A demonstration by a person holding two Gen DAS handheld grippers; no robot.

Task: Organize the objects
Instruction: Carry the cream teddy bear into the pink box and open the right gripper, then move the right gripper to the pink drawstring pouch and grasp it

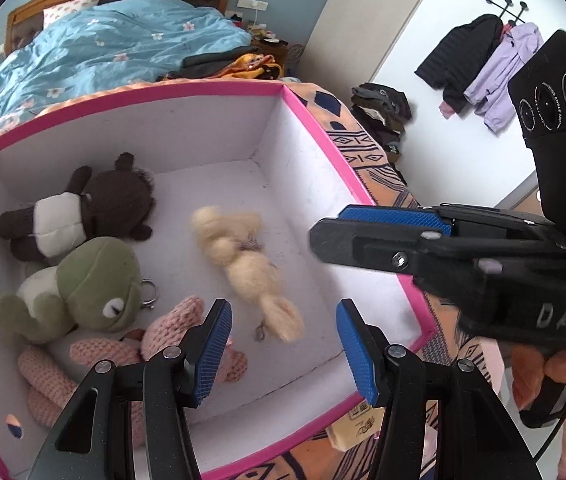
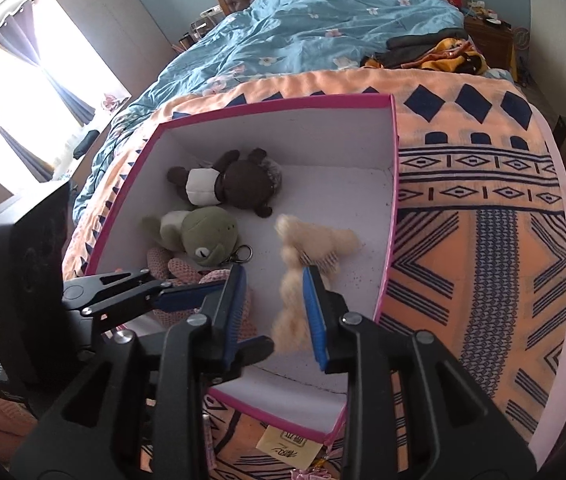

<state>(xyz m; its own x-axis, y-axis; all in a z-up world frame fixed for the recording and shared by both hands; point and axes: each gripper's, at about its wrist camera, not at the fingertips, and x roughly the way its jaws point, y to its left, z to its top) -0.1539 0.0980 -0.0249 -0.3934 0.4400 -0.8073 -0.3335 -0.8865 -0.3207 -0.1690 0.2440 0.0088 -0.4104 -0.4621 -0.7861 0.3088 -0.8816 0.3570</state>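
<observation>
Raised letters "DAS" on black body of right gripper (image 1: 325, 236), seen from left wrist view. Small lettering ringing round lenses of black camera unit (image 1: 555, 92): too small to read. Printing on tan paper tag (image 2: 289, 446) beneath pink box: illegible.

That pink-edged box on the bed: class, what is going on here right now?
A person holds a two-finger gripper in each hand over a pink-rimmed white cardboard box on an orange patterned blanket. Four soft toys lie inside: a dark brown plush bear, a green plush frog, a pink knitted doll and a cream fluffy toy. The left gripper and right gripper both hang open, gripping nothing; the cream toy lies below the right one's fingers.
</observation>
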